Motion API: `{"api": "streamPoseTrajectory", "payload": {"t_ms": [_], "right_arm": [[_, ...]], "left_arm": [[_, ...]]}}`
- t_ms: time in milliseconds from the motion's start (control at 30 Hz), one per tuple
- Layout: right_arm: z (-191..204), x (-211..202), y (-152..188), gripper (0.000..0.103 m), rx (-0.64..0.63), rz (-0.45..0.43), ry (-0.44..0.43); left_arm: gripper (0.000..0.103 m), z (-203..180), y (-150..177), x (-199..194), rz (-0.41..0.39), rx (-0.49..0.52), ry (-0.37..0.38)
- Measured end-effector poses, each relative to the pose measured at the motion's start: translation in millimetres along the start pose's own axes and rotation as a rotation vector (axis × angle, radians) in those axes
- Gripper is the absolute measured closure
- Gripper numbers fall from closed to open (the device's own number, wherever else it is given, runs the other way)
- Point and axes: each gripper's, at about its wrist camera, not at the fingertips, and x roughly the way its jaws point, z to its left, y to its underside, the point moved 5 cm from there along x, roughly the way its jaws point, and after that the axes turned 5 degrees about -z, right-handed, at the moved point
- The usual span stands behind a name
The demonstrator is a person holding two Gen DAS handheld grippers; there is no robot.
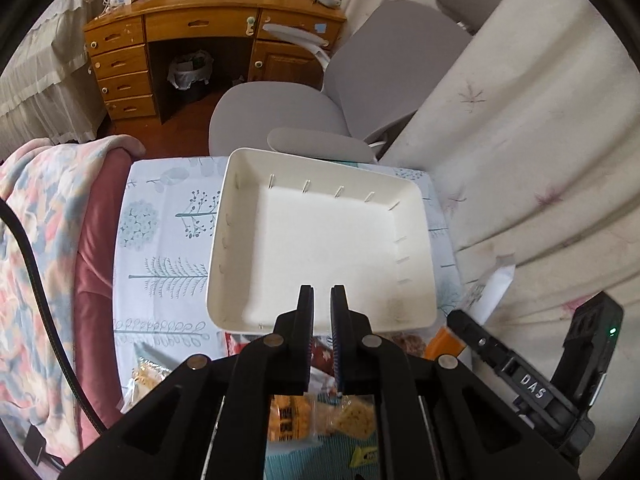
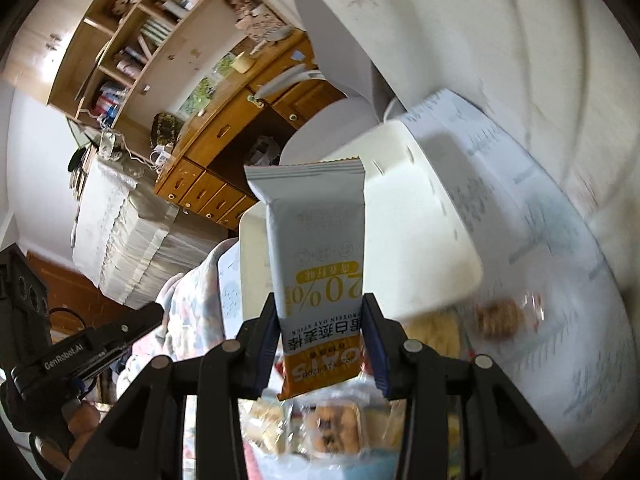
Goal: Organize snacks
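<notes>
Gripping an oat bar (image 2: 320, 264), right gripper (image 2: 322, 320) jaws; left gripper (image 1: 322, 300) jaws closed, empty.

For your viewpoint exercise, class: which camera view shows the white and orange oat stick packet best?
The right wrist view: the oat stick packet fills the centre, pinched between the right gripper fingers, its print readable. The left wrist view shows only a white end and an orange corner beside the white tray.

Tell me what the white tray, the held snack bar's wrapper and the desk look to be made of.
White tray: apparently matte plastic, with moulded walls, slots and rounded corners.
Snack bar wrapper, clamped in the right gripper: likely printed plastic film, given its crimped, serrated end.
Desk: looks like varnished wood, honey-coloured with a sheen.
</notes>
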Motion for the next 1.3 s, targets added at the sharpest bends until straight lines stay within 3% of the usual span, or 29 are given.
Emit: {"api": "streamPoseTrajectory", "payload": {"t_ms": [200, 267, 300, 633, 900, 1100, 1300], "right_arm": [[-8, 30, -20, 0.060, -0.054, 0.003, -0.024], [-13, 36, -23, 0.039, -0.046, 0.007, -0.020], [-15, 38, -24, 0.036, -0.040, 0.003, -0.018], [-26, 11, -16, 0.033, 0.019, -0.054, -0.027], [-24, -42, 25, 0.026, 0.011, -0.119, -0.003], [-34, -69, 70, 0.024, 0.042, -0.124, 0.021], [-51, -82, 110, 0.024, 0.085, -0.113, 0.067]], "left_arm": [[0.095, -3, 4, 37, 0.062, -0.014, 0.000], [0.091, -5, 6, 41, 0.061, -0.005, -0.010], [0.090, -5, 6, 41, 0.060, -0.003, -0.019], [0.085, 14, 31, 8, 0.049, -0.020, -0.068], [0.073, 46, 71, -34, 0.049, -0.053, -0.045], [0.049, 83, 107, -65, 0.028, -0.103, -0.063], [0.037, 121, 145, -80, 0.033, -0.179, -0.089]]}}
